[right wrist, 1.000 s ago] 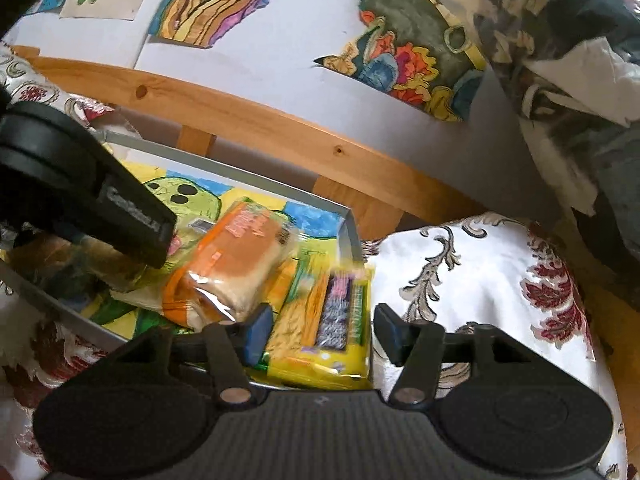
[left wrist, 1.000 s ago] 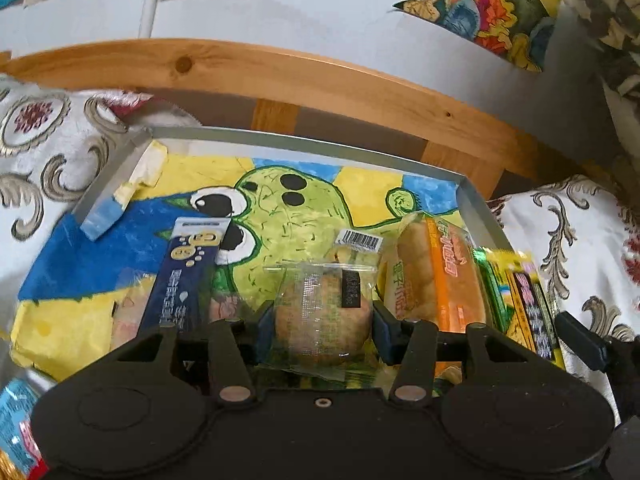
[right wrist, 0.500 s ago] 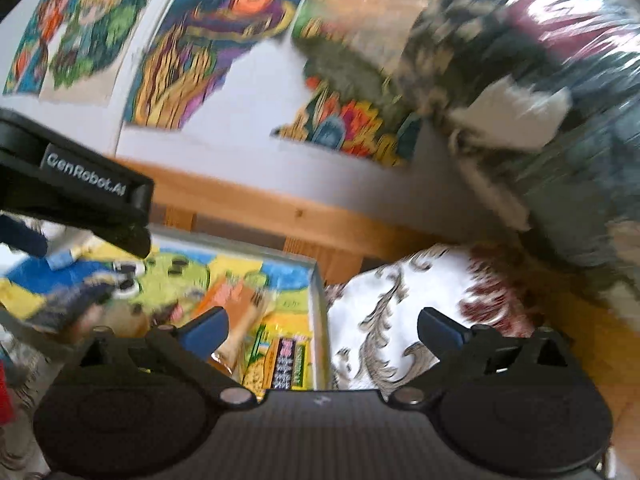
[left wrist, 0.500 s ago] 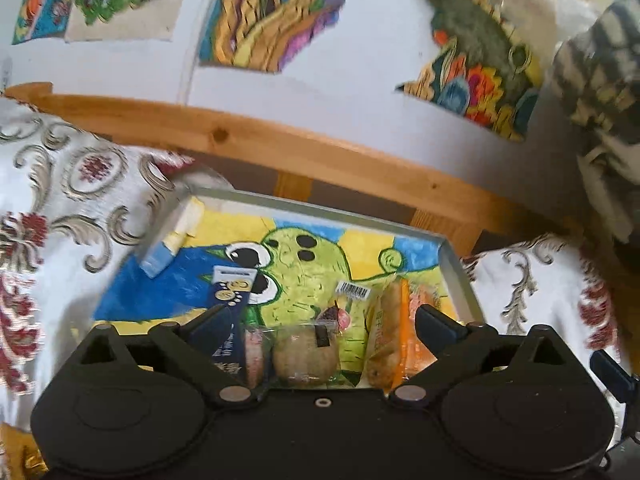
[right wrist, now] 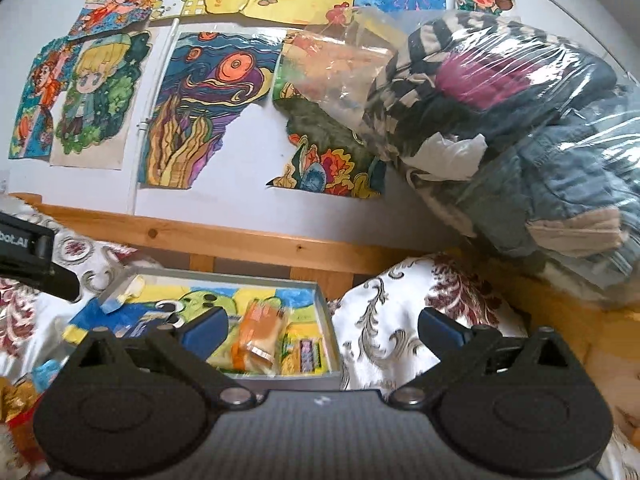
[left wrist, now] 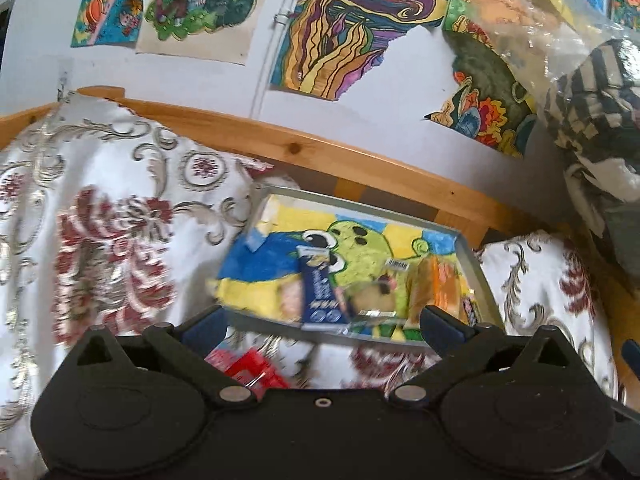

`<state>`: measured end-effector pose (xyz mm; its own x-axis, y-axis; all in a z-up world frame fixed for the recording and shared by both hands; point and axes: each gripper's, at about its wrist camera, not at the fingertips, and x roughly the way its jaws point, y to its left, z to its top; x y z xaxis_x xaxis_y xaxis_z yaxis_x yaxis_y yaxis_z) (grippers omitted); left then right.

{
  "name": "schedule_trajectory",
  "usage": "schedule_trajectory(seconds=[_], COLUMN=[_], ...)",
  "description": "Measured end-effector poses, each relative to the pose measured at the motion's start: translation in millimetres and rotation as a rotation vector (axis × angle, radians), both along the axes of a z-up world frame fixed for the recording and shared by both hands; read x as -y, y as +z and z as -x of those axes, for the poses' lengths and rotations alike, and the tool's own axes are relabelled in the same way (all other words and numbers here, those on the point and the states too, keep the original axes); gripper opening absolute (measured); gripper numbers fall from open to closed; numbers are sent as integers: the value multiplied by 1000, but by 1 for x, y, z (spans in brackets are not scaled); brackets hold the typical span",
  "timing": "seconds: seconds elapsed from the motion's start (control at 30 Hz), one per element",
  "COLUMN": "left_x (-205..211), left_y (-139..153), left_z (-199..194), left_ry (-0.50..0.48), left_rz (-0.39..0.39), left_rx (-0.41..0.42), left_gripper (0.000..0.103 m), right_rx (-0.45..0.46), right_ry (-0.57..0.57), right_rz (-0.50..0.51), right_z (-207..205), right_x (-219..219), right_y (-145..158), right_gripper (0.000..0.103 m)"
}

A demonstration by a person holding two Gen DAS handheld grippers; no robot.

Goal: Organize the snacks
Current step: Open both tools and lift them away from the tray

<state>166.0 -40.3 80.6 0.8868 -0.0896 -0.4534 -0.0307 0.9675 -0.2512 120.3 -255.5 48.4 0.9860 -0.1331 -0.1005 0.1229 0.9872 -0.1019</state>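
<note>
Both grippers have pulled up and back from the tray (right wrist: 326, 308) vs a sec ago. The left gripper (left wrist: 322, 322) was clamped on the round clear-wrapped bun (left wrist: 370, 298); now its jaws are spread wide w/ nothing between them, and the bun sits in the tray between the blue stick pack (left wrist: 320, 292) and the orange-wrapped bread (right wrist: 260, 336). The right gripper (right wrist: 322, 330) is also wide apart and empty; the yellow-green packet (right wrist: 302, 354) it hovered over lies in the tray's right corner, next to the bread. So imo two drops are done, four snacks lined up along the near edge of the tray.

What's left: a red packet (left wrist: 250, 366) on the patterned cloth (left wrist: 100, 240) just in front of the tray, right under the left gripper, prob next. More loose wrappers at bottom left of the right cam, too blurry to ID.

In the way: not much tbh. The tray's raised rim, and the left gripper body (right wrist: 28, 256) poking into the right cam's left side. A big clear bag of clothes (right wrist: 520, 120) is off to the right, well apart.
</note>
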Motion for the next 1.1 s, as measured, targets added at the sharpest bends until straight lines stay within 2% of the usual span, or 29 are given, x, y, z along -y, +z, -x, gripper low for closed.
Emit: schedule_trajectory(seconds=[0.13,0.27,0.4,0.6,0.77,0.83,0.97,1.1], left_x=[-14,-23,-30,-52,-62,-63,-63,-58], left_y=[-5,-10,-16,-29,-43,-48,-55,-67], left_z=[31,59,83,110,132,137,136,128], left_ry=[-6,-23,-40,-45,-51,-67,-103,-116], left_rz=[-6,-46,-84,-131,-254,-279,-285,-316], left_rx=[24,48,86,98,152,162,132,56], left_gripper=[102,102,102,102,102,102,102,102], right_rx=[-15,-6,-53,-95,-179,-207,-269,-327], right_ry=[34,53,90,131,132,145,179,189], right_rz=[-41,-80,-100,-79,3,25,22,20], right_z=[27,52,67,89,94,95,92,84], right_x=[-5,-10,-16,-34,-52,-59,-67,-70], right_y=[-5,-6,-9,-17,-28,-33,-41,-49], right_gripper=[103,103,103,103,103,103,103,103])
